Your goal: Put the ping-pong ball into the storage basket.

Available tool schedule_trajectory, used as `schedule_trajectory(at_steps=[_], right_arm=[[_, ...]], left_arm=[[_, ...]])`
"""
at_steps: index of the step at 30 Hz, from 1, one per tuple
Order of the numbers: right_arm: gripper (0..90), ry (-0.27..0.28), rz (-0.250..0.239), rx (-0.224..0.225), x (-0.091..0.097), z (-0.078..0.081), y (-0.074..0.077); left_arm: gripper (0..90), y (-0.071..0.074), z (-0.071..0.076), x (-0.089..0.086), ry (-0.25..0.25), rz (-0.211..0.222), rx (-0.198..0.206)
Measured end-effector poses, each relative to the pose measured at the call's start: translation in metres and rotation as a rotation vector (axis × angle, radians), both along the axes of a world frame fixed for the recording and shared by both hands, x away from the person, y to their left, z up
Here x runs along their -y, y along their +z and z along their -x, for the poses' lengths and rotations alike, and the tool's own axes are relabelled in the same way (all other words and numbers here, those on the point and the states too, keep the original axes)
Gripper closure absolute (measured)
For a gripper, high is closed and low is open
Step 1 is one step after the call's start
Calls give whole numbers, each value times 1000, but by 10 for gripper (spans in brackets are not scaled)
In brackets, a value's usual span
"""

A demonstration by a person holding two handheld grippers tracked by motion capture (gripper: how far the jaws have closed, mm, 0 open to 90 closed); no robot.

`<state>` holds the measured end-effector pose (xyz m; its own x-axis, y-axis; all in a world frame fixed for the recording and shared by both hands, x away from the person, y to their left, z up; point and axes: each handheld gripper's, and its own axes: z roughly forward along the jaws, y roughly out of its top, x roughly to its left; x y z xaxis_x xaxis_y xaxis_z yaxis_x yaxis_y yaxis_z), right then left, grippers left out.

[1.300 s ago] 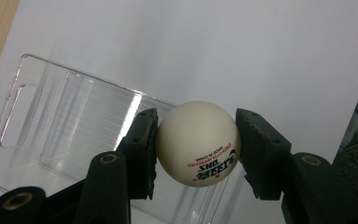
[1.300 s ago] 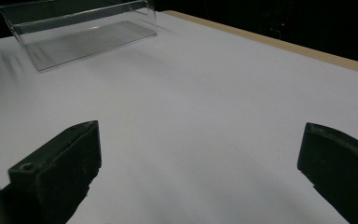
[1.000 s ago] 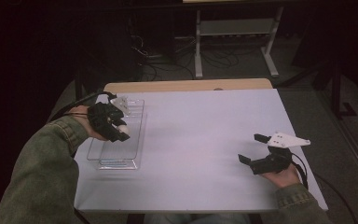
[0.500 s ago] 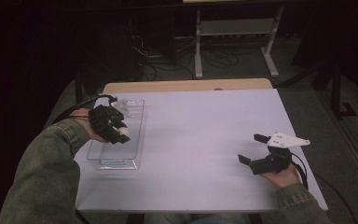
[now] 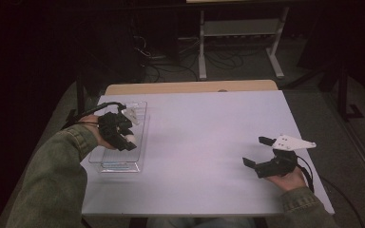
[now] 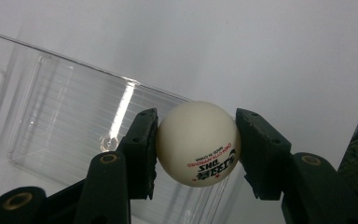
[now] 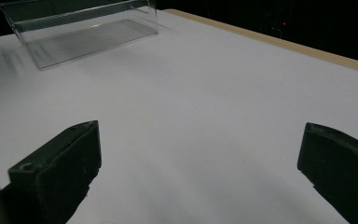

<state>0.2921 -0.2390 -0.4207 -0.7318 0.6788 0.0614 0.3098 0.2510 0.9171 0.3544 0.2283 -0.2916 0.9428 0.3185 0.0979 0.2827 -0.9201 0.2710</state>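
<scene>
My left tool [image 5: 123,134] has its jaws squeezed tight and tips down. My right tool [image 5: 259,152] sits low with jaws wide apart.

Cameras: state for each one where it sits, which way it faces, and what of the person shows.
High view: above the person's side, facing forward and down on the table; sleeves, both hands.
Left gripper view: on the left gripper, jaws pressing a ping-pong ball above the clear tray.
Right gripper view: on the right gripper, jaws wide, facing across the table.
Shared: tray, table.
</scene>
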Motion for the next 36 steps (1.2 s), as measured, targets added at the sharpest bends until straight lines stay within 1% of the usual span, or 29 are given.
schedule_trajectory(at_steps=[4,11,14,20,26,30,36], right_arm=[[0,0,1,0,0,0,0],[0,3,4,1,0,0,0],[0,3,4,1,0,0,0],[0,6,6,1,0,0,0],[0,9,7,0,-1,0,-1],[0,9,8,-3,-1,0,-1],[0,10,10,-2,-1,0,-1]], left_arm=[[505,-5,-1,-1,1,0,-10],[504,-15,-4,0,-1,-21,-31],[504,-17,-5,1,-3,-24,-34],[505,-22,-6,2,-6,-45,-45],[504,-27,-8,2,-7,-53,-55],[505,-29,-9,2,-7,-52,-55],[504,-34,-9,2,-15,-67,-58]])
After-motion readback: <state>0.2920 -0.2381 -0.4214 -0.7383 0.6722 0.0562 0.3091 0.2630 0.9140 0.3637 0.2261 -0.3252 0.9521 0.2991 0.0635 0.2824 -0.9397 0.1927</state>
